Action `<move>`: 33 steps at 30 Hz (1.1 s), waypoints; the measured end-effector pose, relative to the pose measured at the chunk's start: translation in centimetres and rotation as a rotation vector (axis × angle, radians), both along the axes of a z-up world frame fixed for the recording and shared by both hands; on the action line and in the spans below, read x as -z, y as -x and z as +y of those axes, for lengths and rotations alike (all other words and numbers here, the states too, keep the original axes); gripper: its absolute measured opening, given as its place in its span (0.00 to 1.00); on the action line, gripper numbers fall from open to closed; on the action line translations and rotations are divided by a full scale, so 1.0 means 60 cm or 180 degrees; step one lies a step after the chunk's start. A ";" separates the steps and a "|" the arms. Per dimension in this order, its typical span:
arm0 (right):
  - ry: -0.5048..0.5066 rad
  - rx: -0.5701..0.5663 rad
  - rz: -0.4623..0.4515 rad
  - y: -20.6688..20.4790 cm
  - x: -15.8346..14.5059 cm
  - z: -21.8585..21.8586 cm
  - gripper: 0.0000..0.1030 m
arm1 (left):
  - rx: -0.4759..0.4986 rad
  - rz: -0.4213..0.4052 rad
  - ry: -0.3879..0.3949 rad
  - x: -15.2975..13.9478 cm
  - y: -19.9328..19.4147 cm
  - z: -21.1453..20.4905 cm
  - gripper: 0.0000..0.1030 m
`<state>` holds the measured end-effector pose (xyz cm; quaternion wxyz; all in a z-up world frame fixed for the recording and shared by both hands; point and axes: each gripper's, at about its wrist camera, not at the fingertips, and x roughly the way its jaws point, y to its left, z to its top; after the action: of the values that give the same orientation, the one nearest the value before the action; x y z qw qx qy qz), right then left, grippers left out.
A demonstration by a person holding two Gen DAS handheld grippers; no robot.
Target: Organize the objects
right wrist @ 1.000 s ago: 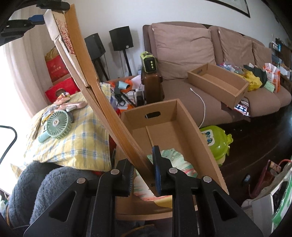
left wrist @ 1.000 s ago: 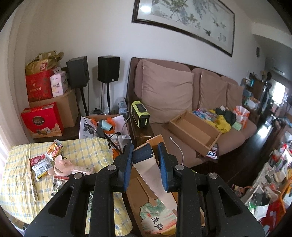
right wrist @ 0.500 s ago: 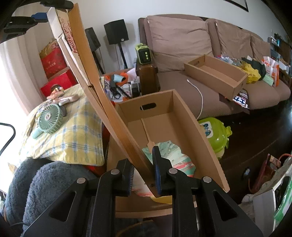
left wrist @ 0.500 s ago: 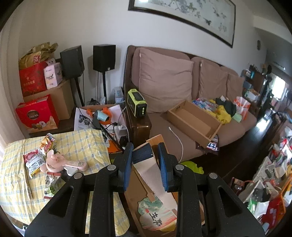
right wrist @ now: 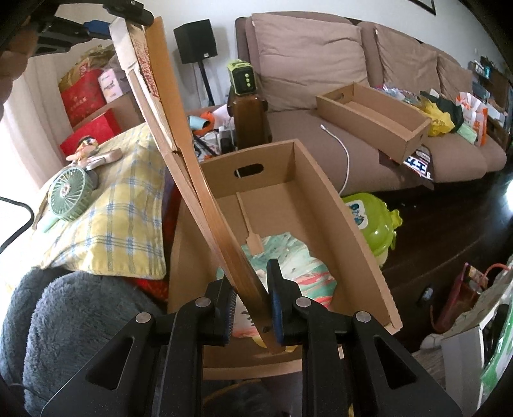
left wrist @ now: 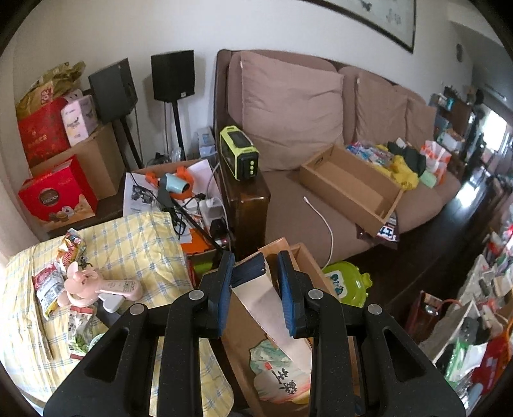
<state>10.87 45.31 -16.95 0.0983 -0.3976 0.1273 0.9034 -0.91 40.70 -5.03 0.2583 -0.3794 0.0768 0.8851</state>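
A long flat cardboard panel [right wrist: 192, 166] slants up to the left over an open brown cardboard box [right wrist: 336, 205]. My right gripper [right wrist: 251, 308] is shut on the panel's lower end, just above the box's near end. My left gripper [right wrist: 96, 27] clamps the panel's upper end at the top left. In the left wrist view, my left gripper [left wrist: 255, 279] has the panel's white, blue-edged end [left wrist: 256, 295] between its pads, and the box [left wrist: 301, 256] lies below. A painted paper fan [right wrist: 288, 256] lies on the box floor.
A table with a yellow checked cloth [left wrist: 134, 243] at the left carries a pink handheld fan [left wrist: 105, 285], snack packets and a green fan [right wrist: 67, 199]. A sofa [left wrist: 288, 112] holds a second cardboard box [left wrist: 349, 189]. A green toy [right wrist: 372, 218] sits on the floor.
The left gripper has sunk and shifted with the panel's top end, so the room sits higher in its view. The right gripper has dropped a little toward the box. Both grips are unchanged.
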 end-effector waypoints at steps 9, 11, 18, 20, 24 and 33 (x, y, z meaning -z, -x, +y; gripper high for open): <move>-0.0011 0.0062 -0.0158 0.002 0.022 0.010 0.17 | -0.0008 -0.0157 0.0046 0.037 0.017 0.005 0.24; -0.0011 0.0053 -0.0201 0.004 0.029 0.010 0.17 | -0.0051 -0.0205 0.0050 0.050 0.022 0.001 0.24; 0.0033 -0.0002 -0.0314 0.011 0.049 0.010 0.17 | -0.0093 -0.0303 0.0089 0.071 0.032 -0.005 0.24; 0.0020 -0.0034 -0.0358 0.014 0.055 0.006 0.16 | -0.0076 -0.0313 0.0137 0.077 0.033 0.000 0.24; 0.0077 -0.0071 -0.0424 0.019 0.070 0.006 0.16 | -0.0104 -0.0341 0.0210 0.092 0.038 0.002 0.24; 0.0134 -0.0191 -0.0608 0.029 0.096 -0.005 0.16 | -0.0130 -0.0422 0.0392 0.132 0.053 0.003 0.24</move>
<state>9.11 45.02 -22.69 0.0745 -0.4876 0.1244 0.8610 -4.10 40.87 -12.97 0.2208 -0.4538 0.1060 0.8568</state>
